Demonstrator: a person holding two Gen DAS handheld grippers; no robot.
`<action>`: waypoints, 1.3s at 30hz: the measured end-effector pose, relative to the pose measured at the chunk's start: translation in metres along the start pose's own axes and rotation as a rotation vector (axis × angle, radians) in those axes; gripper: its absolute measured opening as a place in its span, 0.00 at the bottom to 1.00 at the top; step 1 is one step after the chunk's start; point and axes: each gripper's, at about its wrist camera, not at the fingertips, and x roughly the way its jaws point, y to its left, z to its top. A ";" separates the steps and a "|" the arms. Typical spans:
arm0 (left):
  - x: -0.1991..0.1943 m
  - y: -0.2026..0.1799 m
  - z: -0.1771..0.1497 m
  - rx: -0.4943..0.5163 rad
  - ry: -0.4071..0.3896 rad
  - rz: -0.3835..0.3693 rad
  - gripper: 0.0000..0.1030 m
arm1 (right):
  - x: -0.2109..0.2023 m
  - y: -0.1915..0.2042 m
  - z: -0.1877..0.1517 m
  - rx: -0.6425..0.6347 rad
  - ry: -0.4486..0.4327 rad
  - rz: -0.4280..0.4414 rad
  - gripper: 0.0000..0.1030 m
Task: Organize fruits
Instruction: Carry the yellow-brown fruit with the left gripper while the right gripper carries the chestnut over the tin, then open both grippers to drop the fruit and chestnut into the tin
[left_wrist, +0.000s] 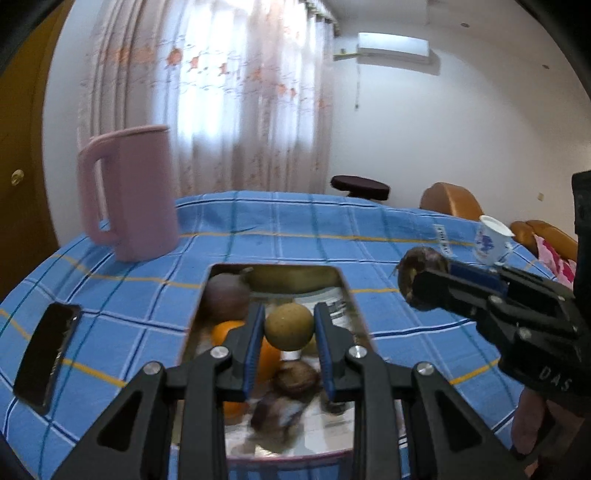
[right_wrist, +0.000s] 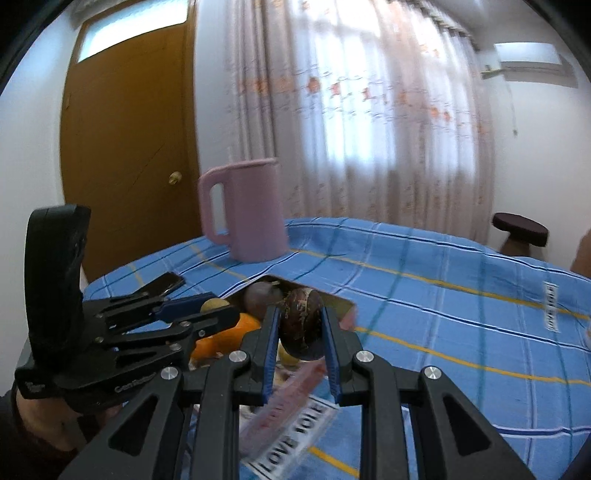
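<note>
fingers (left_wrist: 255, 332) clamp fruit (left_wrist: 289, 326) — (both hands)

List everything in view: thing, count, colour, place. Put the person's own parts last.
pitcher: one, pink, far left on the tablecloth
tablecloth: one, blue plaid, covers the table
tin: one, metal, rectangular, centre of the table, holds fruit
orange: at least one, orange, inside the tin
phone: one, black, flat on the cloth left of the tin
cup: one, white with blue print, far right on the cloth
stool: one, dark, beyond the table
yellow-green fruit: one, held over the tin
brown fruit: one, dark and mottled, held right of the tin
left gripper: one, black and blue, shut on the yellow-green fruit
right gripper: one, black and blue, shut on the brown fruit
</note>
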 end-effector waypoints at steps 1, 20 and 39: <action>0.001 0.006 -0.001 -0.008 0.005 0.006 0.27 | 0.006 0.007 0.000 -0.009 0.012 0.012 0.24; 0.010 0.037 -0.022 -0.049 0.078 0.012 0.28 | 0.052 0.039 -0.021 -0.052 0.176 0.046 0.24; -0.017 0.031 -0.012 -0.029 0.000 0.026 0.72 | 0.022 0.029 -0.012 -0.035 0.095 -0.030 0.60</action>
